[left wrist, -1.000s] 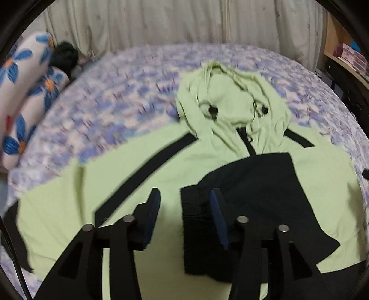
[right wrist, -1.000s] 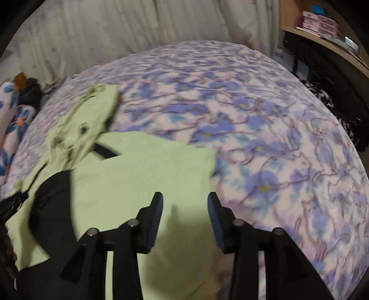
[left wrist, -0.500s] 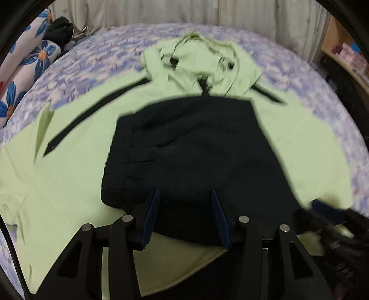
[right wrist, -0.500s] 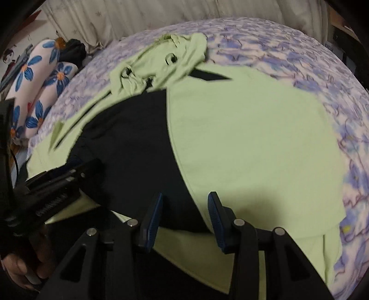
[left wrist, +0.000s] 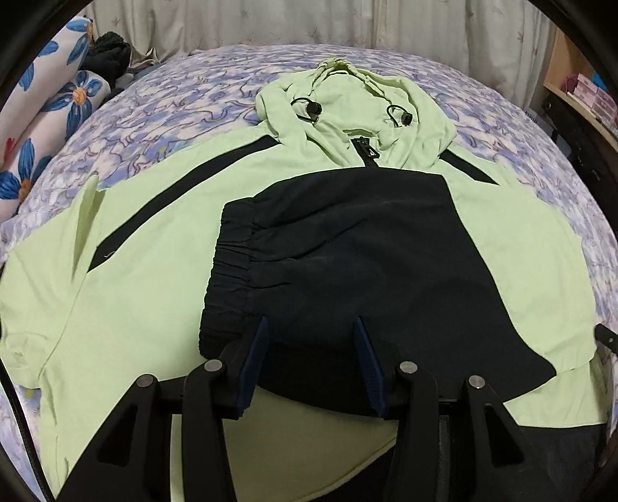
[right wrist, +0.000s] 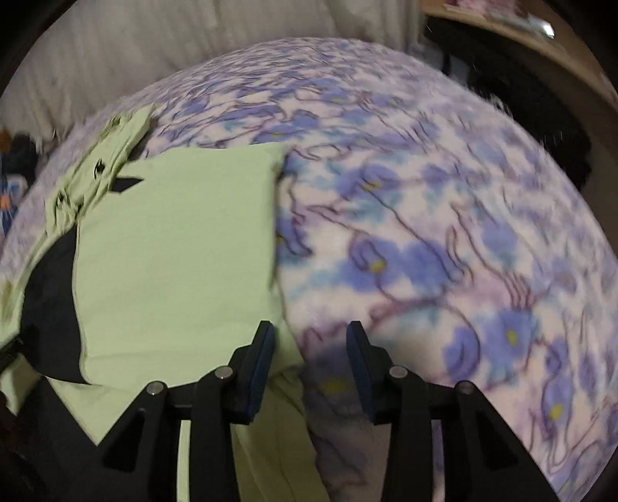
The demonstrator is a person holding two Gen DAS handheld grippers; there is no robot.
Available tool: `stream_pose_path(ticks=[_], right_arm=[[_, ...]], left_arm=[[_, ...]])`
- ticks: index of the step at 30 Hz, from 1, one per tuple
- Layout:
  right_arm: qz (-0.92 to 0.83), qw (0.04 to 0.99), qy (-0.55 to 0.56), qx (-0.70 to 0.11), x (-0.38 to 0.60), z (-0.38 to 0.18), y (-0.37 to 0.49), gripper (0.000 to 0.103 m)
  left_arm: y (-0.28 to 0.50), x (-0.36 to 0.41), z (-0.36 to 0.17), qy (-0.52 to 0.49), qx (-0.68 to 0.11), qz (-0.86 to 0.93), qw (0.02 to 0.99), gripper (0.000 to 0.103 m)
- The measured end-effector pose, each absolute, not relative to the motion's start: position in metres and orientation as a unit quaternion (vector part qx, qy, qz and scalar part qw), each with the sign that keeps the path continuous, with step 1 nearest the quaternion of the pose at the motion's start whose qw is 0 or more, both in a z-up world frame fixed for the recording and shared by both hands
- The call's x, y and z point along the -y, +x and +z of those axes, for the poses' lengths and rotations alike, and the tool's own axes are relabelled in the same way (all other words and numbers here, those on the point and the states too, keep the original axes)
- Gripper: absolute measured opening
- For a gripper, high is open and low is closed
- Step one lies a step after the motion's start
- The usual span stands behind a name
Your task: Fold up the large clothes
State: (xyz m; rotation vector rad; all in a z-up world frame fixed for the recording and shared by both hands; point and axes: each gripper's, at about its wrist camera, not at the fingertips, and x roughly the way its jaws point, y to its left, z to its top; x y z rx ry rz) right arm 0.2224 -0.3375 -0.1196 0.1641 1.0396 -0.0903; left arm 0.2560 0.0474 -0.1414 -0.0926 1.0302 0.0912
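Note:
A light green hooded jacket with black stripes lies spread on the bed, hood at the far end. A black sleeve part with an elastic cuff lies folded across its chest. My left gripper is open and empty, hovering over the near edge of the black part. In the right wrist view the jacket's green right side lies folded with a straight edge. My right gripper is open and empty over that edge, where jacket meets bedspread.
The bed has a purple-blue floral bedspread. Floral pillows and a dark bundle sit at the far left. A curtain hangs behind. A wooden shelf with boxes stands at the right.
The left gripper pulled back slightly, the view steadying on the whole jacket. The right gripper swung right, from over the jacket's middle to its right edge and the bedspread.

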Motion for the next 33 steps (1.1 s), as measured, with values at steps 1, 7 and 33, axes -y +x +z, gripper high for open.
stream_pose_path(ticks=[1, 7, 33], right_arm=[[-0.043, 0.864, 0.08, -0.495, 0.337, -0.118, 0.22, 0.039], [-0.024, 0.87, 0.083, -0.485, 0.315, -0.105, 0.204, 0.039], [0.039, 0.873, 0.1, -0.475, 0.26, -0.059, 0.089, 0.049]], left_arm=[[0.255, -0.046, -0.14, -0.042, -0.494, 0.046, 0.867, 0.047], [0.241, -0.037, -0.126, -0.034, -0.484, 0.052, 0.873, 0.076], [0.105, -0.021, -0.045, -0.062, -0.457, 0.01, 0.887, 0.097]])
